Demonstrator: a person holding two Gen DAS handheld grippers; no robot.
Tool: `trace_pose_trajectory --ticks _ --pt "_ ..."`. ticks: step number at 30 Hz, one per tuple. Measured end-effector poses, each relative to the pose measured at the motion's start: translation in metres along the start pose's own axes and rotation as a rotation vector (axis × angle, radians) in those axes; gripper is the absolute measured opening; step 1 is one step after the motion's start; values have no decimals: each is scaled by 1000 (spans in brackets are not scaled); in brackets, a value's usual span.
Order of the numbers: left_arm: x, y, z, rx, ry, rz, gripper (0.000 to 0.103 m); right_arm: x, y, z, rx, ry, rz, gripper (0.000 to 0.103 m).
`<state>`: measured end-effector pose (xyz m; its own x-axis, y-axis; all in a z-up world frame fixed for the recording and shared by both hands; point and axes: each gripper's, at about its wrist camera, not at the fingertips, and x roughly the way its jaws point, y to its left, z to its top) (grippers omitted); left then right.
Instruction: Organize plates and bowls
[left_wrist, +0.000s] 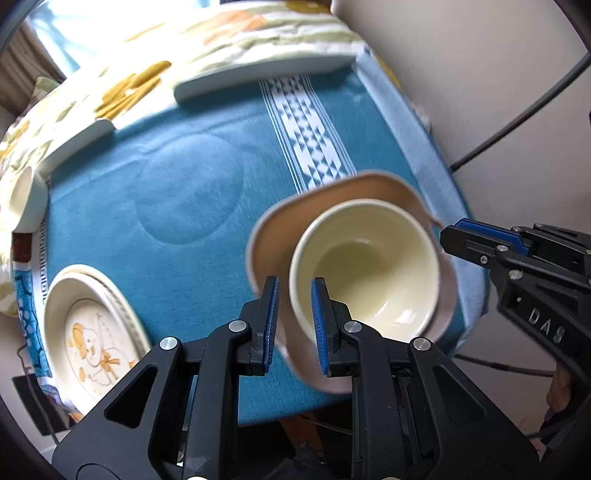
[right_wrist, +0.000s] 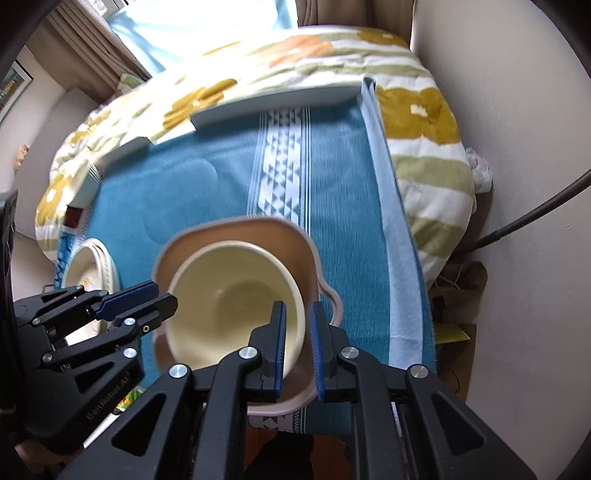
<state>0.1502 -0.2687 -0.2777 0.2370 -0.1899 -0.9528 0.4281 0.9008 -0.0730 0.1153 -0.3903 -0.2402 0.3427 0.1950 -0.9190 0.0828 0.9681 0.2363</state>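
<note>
i have the left tool (left_wrist: 294, 295) clamped narrow on one side of the pink dish (left_wrist: 266, 240) and the right tool (right_wrist: 298, 320) clamped on the opposite side, each pinching dish and the cream bowl (right_wrist: 236, 302) nested inside. the pair hangs over the counter, which wears a teal cloth (left_wrist: 147, 206) with a white patterned stripe (right_wrist: 280, 170). beside the dish, at the cloth's edge, sits a stack of cream plates (left_wrist: 88, 328). beyond the cloth lies a flowered quilt (right_wrist: 424, 110), then a bright window (right_wrist: 207, 22) with curtains (right_wrist: 88, 40); a pale wall (right_wrist: 517, 147) closes the far side.
</note>
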Motion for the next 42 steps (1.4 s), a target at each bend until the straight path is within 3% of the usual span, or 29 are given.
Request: trace_pose_trajectory --ticks 8,9,11,12,13,15,20,23,25,26,27,29,32,38,40,42 --pt "-71 53 -10 -138 -194 24 16 -37 39 16 -96 -140 107 12" --pt "-80 62 -10 -158 -218 36 16 -38 48 19 -113 -153 119 17" --pt "-97 81 -11 -197 -260 59 16 -41 66 27 -145 -183 159 37" --pt "-105 91 -12 -218 -281 73 16 -43 74 31 -155 -199 180 60" --pt "-112 99 -13 -233 -295 80 16 -44 82 36 -163 -216 199 76" --pt "-127 120 -16 -273 -328 87 16 -49 101 47 -191 -260 237 84" --pt "-151 183 -21 -365 -367 133 17 -57 156 78 -257 -345 294 84" --pt "-159 227 -22 -411 -388 74 21 -49 190 97 -274 -361 313 84" --pt "-160 256 -24 -449 -384 62 58 -38 215 109 -280 -346 330 84" --pt "-159 268 -26 -464 -389 62 96 -31 227 114 -283 -335 337 84" --pt "-160 280 -28 -485 -408 66 103 -25 239 118 -291 -323 341 84" --pt "-158 308 -31 -536 -422 76 103 -11 259 127 -316 -301 340 84" --pt "-140 353 -33 -631 -370 58 103 17 296 146 -372 -250 303 84" --pt "-93 425 -44 -873 -369 -22 102 82 342 179 -475 -98 266 84" --pt "-76 441 -38 -914 -367 -28 99 109 358 188 -500 -46 280 84" --pt "-58 451 -30 -946 -353 -37 85 135 370 194 -525 10 281 84"
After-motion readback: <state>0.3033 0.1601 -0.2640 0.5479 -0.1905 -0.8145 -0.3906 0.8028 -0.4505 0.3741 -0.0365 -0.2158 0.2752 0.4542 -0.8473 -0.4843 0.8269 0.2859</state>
